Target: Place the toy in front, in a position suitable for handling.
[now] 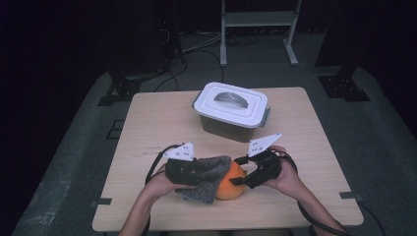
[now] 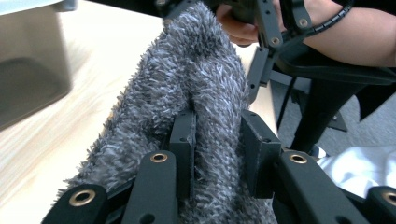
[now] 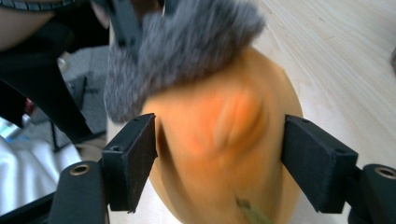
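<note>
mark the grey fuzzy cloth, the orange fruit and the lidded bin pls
grey fuzzy cloth [image 2: 205,70]: left gripper view, upper fold above the jaws.
orange fruit [image 3: 224,126]: right gripper view, front face between the pads.
white-lidded bin [image 1: 231,101]: high view, lid top by the handle recess.

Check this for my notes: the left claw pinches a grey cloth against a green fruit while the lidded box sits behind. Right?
Not quite: the fruit is orange, not green, as the high view shows. The rest holds: the left claw pinches the grey cloth against it, and the lidded box sits behind.
</note>
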### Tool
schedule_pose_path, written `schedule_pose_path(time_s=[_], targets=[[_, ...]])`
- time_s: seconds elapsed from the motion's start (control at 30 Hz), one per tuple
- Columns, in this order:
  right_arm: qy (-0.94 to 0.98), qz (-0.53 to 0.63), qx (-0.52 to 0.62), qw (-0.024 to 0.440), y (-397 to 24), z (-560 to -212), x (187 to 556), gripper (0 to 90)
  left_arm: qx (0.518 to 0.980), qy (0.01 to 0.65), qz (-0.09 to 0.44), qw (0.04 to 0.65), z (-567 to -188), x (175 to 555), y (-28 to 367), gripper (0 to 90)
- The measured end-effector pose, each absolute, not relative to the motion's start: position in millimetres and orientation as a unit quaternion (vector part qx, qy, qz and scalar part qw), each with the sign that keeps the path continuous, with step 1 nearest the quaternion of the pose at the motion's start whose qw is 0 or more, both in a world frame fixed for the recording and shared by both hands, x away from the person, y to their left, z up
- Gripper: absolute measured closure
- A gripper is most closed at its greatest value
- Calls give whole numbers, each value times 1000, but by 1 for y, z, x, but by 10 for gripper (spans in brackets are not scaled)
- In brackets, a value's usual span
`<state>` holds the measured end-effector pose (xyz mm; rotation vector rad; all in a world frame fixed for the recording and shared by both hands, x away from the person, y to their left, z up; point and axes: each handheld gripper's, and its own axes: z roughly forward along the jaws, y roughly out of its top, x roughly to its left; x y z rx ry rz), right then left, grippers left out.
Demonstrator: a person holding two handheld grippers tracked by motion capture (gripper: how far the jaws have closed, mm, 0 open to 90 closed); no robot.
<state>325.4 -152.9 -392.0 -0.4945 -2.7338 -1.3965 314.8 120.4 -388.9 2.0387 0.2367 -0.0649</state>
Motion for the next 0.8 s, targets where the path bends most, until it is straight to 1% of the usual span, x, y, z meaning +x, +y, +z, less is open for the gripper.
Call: schedule_pose_path(time_s=[0.07, 0.17, 0.2, 0.23, 0.27, 0.3, 0.37, 0.4, 0.47, 0.6, 0.67, 0.73, 0.8], targets=[[-881, -440, -172, 25, -152, -391, 324, 258, 853, 88, -29, 514, -387, 312, 114, 687], [-885, -430, -177, 26, -152, -398, 322, 257, 855, 82, -32, 511, -386, 310, 111, 687], [-882, -434, -179, 32, -153, -401, 322, 278, 854, 81, -33, 512, -386, 311, 112, 687], [-879, -439, -183, 39, -155, -403, 322, 332, 852, 84, -34, 516, -385, 312, 113, 687], [-879, -439, -183, 39, -155, -403, 322, 332, 852, 84, -34, 516, -385, 312, 113, 688], [-878, -443, -179, 35, -157, -404, 322, 384, 849, 86, -33, 520, -384, 313, 116, 688], [-880, -447, -158, 18, -158, -403, 320, 458, 844, 95, -23, 528, -378, 315, 124, 688], [-880, -451, -151, 9, -158, -401, 319, 468, 844, 95, -23, 528, -378, 315, 124, 688], [-880, -453, -144, 4, -157, -400, 318, 475, 839, 102, -15, 534, -374, 316, 130, 687], [-888, -450, -80, -47, -145, -389, 310, 484, 828, 111, -4, 550, -366, 318, 141, 685], [-888, -452, -67, -59, -141, -384, 310, 481, 824, 113, -3, 555, -365, 318, 143, 686], [-892, -445, -53, -61, -137, -382, 313, 479, 830, 117, 4, 545, -366, 318, 144, 685], [-902, -426, -46, -59, -135, -385, 315, 472, 855, 130, 25, 502, -374, 321, 142, 685]])
